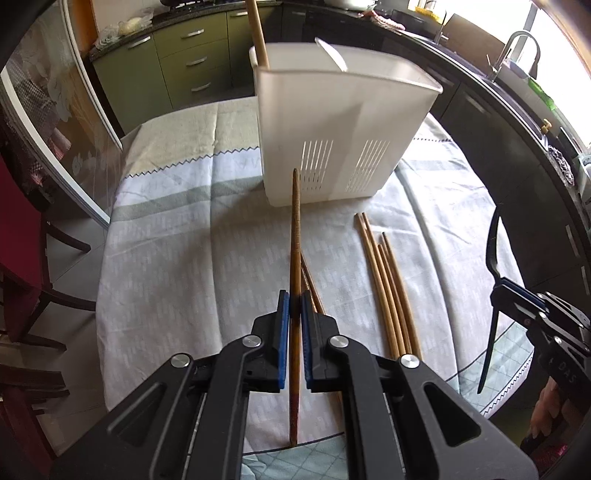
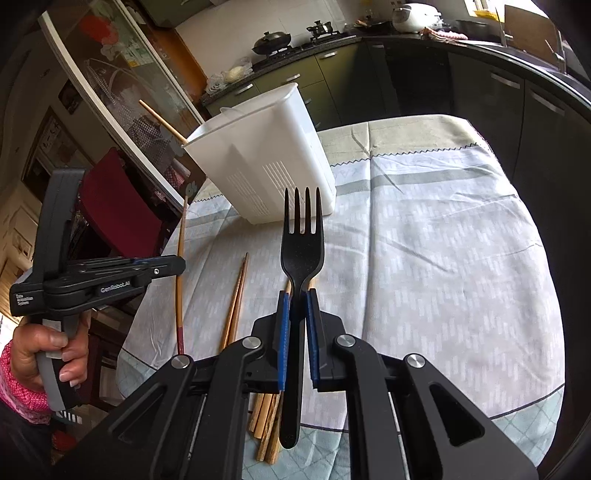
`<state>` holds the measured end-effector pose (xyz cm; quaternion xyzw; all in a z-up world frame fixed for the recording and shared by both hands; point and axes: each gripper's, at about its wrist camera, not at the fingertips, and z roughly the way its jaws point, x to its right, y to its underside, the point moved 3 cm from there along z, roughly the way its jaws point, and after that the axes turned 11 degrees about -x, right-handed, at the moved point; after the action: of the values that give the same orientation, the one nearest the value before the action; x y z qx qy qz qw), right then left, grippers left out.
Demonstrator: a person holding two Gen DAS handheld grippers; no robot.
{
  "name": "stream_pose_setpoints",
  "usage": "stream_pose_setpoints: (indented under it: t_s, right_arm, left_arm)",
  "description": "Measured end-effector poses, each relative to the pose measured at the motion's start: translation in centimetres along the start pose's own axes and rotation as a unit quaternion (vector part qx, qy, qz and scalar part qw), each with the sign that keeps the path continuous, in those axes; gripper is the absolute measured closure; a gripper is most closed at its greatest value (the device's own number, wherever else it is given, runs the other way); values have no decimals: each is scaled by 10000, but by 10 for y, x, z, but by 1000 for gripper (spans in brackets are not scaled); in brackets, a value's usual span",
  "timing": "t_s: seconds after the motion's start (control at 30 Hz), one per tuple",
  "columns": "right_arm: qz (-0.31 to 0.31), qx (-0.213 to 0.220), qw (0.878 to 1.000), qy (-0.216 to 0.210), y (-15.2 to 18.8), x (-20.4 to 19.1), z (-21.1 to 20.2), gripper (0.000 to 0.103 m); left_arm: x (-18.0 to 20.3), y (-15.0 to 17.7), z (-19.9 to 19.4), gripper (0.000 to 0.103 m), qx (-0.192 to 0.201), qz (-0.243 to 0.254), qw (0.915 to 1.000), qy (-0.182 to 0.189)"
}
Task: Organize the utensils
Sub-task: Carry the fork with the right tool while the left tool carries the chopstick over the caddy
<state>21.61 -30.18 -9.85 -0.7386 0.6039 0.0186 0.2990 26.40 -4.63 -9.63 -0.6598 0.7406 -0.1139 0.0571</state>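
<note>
Left gripper (image 1: 294,306) clamps chopstick (image 1: 295,236); right gripper (image 2: 297,306) clamps fork (image 2: 302,236)

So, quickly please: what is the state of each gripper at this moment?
Left gripper: closed on a brown chopstick, lifted off the table.
Right gripper: closed on a black fork, tines pointing toward the white utensil holder.

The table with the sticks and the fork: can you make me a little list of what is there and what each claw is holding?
left claw: shut on a dark brown chopstick, lifted off the cloth
right claw: shut on a black fork, tines pointing away
white bin: upright on the tablecloth, one wooden stick already inside
loose chopsticks: lying on the cloth, between the two claws
left hand: grips the left claw's handle
</note>
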Motion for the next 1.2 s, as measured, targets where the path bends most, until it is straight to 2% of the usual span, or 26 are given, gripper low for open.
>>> stream_pose_setpoints:
  t_s: [0.33, 0.77, 0.97, 1.2]
  right_arm:
    - [-340, 532, 9979, 114, -9, -21, -16, 93]
    - [-675, 931, 9931, 213, -37, -46, -26, 93]
    - [-838, 1240, 9883, 281, -61, -57, -34, 93]
    - [-873, 1816, 9789, 353, -102, -66, -48, 93]
  left_arm:
    - [-5, 27, -49, 96, 545, -16, 9982, 232]
    - [-8, 34, -74, 96, 896, 58, 9955, 318]
    - [-10, 29, -89, 96, 1054, 111, 9937, 370]
    - [-6, 4, -127, 96, 1389, 190, 9893, 409]
